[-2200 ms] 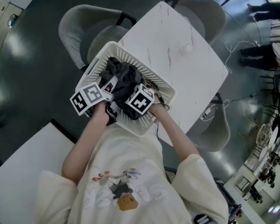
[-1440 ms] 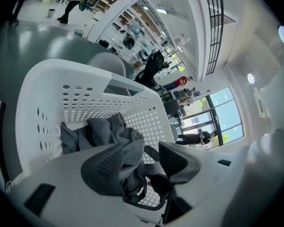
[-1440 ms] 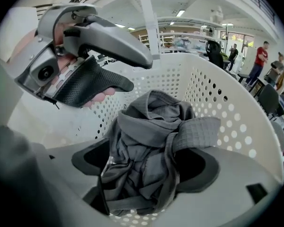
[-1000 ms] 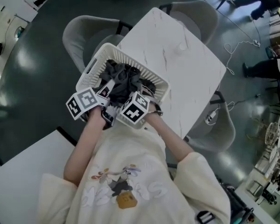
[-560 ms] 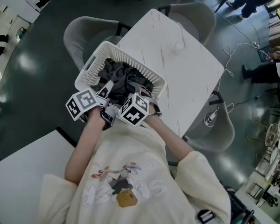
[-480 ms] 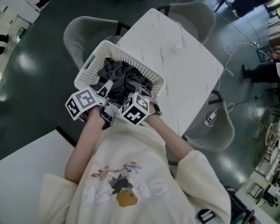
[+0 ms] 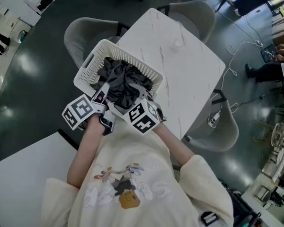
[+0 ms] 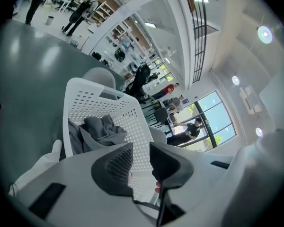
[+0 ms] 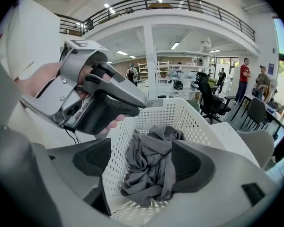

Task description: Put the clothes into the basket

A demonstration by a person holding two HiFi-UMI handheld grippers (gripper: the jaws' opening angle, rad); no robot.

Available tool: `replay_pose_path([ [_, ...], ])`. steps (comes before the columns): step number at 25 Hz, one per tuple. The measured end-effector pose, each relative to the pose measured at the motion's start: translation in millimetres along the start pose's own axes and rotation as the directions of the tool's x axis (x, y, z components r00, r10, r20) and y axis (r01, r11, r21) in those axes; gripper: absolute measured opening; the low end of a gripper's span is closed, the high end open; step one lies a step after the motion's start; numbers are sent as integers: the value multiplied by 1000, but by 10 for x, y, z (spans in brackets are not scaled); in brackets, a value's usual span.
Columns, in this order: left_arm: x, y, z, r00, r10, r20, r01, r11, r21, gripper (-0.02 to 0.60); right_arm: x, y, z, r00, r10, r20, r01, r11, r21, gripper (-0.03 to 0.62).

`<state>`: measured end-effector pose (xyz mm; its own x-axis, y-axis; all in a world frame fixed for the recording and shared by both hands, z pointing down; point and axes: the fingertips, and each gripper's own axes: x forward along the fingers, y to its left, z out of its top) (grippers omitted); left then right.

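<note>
A white perforated basket stands on the near corner of the white marble table, with crumpled grey clothes lying inside it. Both grippers hover over its near rim, clear of the cloth. My left gripper is open; its jaws have just been closing to a narrow gap with nothing between them, and the basket wall and clothes show beyond. My right gripper is open wide, its jaws having just closed slightly, empty. It looks down on the clothes in the basket, with the left gripper above them.
Grey chairs stand around the table. A second white table lies at lower left. A cable trails over the dark floor at right, and people stand far off there.
Both grippers have lifted out of the basket and drawn back toward the person. The left jaws stand closer together than before. The clothes stay in the basket.
</note>
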<state>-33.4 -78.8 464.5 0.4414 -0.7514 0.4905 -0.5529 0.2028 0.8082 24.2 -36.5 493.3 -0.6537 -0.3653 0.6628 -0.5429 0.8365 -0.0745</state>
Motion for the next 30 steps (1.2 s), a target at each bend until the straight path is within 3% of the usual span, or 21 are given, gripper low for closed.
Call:
replay_pose_path([
  [3, -112, -103, 25, 998, -39, 49, 39, 999, 12, 63, -230, -61, 201, 991, -61, 116, 57, 998, 40, 215],
  [5, -180, -123, 18, 997, -45, 69, 44, 999, 15, 41, -389, -67, 332, 981, -80, 178, 67, 995, 77, 153],
  [13, -375, -286, 18, 992, -86, 95, 70, 983, 169, 9, -744, -138, 651, 938, -141, 315, 93, 983, 160, 86],
  [15, -416, -389, -5, 989, -108, 100, 81, 968, 239, 9, -797, -133, 672, 931, -147, 334, 92, 980, 174, 77],
  [17, -440, -569, -34, 977, -184, 105, 142, 937, 318, 9, -845, -112, 697, 922, -153, 356, 91, 979, 184, 69],
  [20, -514, -797, -57, 963, -247, 108, 170, 867, 469, 9, -948, -100, 769, 894, -180, 410, 108, 975, 192, 54],
  [22, -584, -931, -60, 958, -261, 123, 145, 802, 579, 9, -1030, -106, 831, 869, -201, 453, 118, 972, 204, 37],
  [25, -696, -1142, -99, 946, -290, 141, 97, 674, 732, 9, -1151, -112, 924, 834, -220, 506, 118, 967, 226, 27],
  [30, -864, -1388, -168, 936, -278, 215, -64, 465, 883, 9, -1373, -126, 1071, 784, -256, 566, 148, 962, 231, 8],
])
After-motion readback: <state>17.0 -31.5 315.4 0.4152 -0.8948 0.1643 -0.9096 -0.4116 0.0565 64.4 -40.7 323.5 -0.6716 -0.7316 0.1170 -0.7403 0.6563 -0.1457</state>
